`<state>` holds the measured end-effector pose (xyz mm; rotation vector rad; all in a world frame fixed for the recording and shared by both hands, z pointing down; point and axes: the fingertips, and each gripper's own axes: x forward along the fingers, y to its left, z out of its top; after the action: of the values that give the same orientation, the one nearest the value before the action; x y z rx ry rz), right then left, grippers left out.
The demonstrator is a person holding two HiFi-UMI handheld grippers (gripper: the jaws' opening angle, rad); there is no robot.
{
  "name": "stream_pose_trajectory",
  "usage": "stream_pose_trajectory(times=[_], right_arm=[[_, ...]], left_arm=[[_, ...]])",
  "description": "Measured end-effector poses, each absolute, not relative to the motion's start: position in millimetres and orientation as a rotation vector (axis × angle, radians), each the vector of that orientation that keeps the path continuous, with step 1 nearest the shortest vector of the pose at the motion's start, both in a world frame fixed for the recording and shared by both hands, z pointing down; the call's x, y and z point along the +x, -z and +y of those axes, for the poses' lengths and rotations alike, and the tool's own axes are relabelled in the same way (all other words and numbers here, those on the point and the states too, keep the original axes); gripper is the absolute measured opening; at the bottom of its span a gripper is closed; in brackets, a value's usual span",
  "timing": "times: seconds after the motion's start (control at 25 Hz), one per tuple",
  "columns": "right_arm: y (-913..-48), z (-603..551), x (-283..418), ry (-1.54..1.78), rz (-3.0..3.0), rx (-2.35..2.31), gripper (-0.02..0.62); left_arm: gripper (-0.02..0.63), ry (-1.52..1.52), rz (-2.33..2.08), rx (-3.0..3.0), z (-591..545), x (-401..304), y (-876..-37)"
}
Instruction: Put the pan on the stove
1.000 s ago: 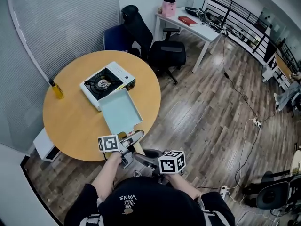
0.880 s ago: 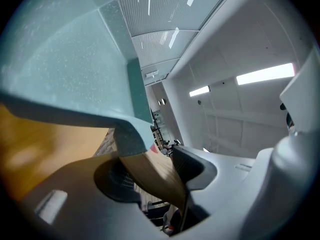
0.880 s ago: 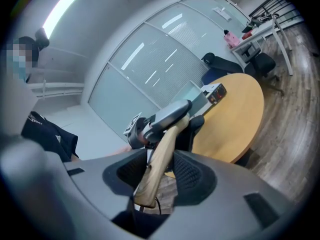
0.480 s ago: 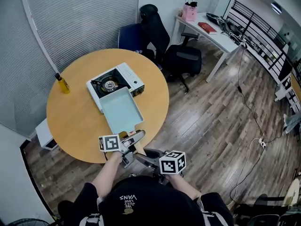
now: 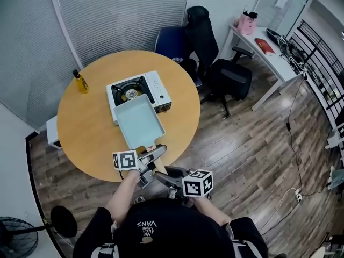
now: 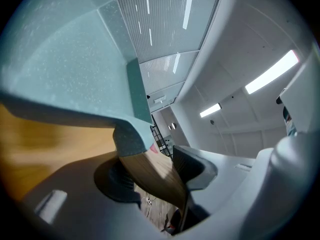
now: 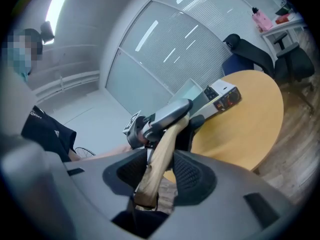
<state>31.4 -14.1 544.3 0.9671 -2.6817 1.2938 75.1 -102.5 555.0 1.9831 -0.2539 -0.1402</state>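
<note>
Left claw (image 6: pixel 152 174) and right claw (image 7: pixel 160 171) are both clamped on the wooden handle (image 7: pixel 159 151). The teal pan (image 5: pixel 138 123) is on the worktop (image 5: pixel 86 136), butted against the stove (image 5: pixel 138 92), not on the burner. Looks stiff and front-heavy imo, so gripping the handle close to the pan makes sense.

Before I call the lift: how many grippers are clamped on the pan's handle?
2. The left gripper holds the wooden handle right behind the pan; the right gripper holds it nearer its free end. Neither grip is hidden.
</note>
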Motion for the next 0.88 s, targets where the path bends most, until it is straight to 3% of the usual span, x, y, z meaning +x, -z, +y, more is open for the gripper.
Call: stream_pose_trajectory(times=[0.88], right_arm=[[-557,-79,48,-1.278,-2.664,0.746,0.158]], left_arm=[[0.204,0.161,-0.404,1.944,-172,81,-572]])
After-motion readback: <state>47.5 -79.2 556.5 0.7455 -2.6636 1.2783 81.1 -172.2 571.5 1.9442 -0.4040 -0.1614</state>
